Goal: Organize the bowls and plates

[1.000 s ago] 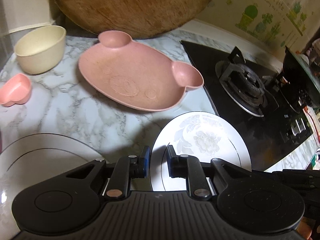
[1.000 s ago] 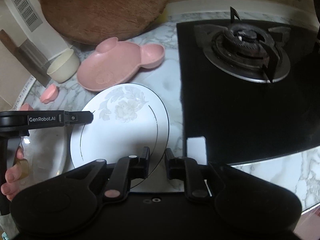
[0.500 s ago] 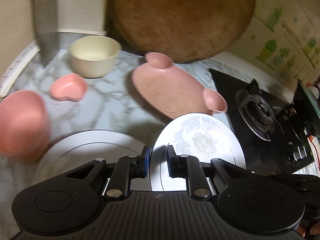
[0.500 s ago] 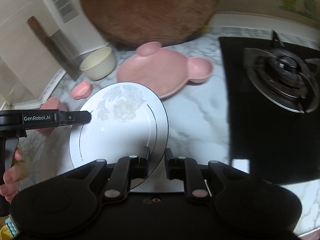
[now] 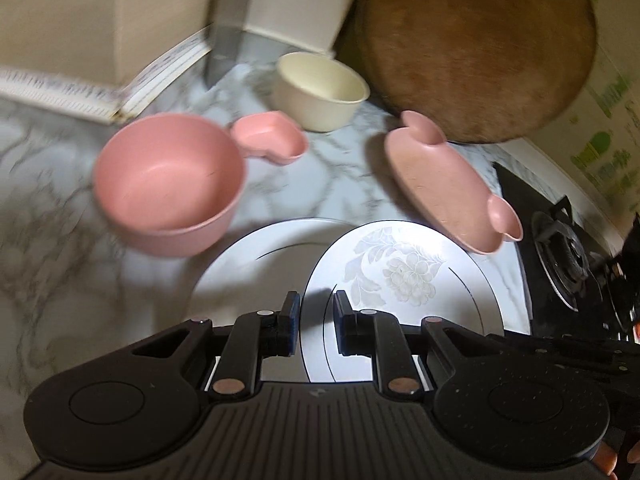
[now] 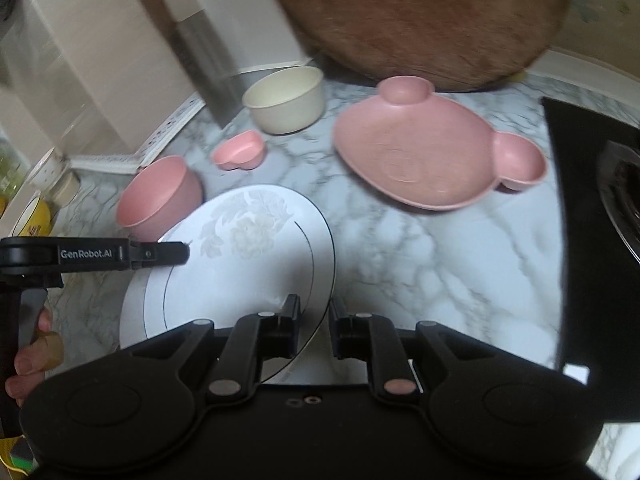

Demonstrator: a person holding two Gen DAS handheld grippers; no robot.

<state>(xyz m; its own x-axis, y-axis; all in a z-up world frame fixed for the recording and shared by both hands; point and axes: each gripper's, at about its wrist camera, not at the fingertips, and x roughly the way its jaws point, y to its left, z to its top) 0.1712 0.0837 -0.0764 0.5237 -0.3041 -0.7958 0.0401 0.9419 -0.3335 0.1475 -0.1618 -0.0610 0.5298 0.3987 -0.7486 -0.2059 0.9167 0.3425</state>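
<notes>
Gripping opposite edges of the floral white plate (image 5: pixel 404 280), the left tongs (image 5: pixel 316 318) and right tongs (image 6: pixel 314 322) are both almost closed on its rim. This plate sits at the lower centre of both frames, partly over a plain white plate (image 5: pixel 256 264) on the marble tabletop (image 6: pixel 432 248). A pink bowl (image 5: pixel 168 188) stands to the left, a pink bear-shaped plate (image 6: pixel 424 152) at the upper right.

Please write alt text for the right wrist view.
Both grippers hold a floral plate by opposite edges above a marble counter. Behind it are two pink bowls, a cream bowl and a pink tray.
</notes>
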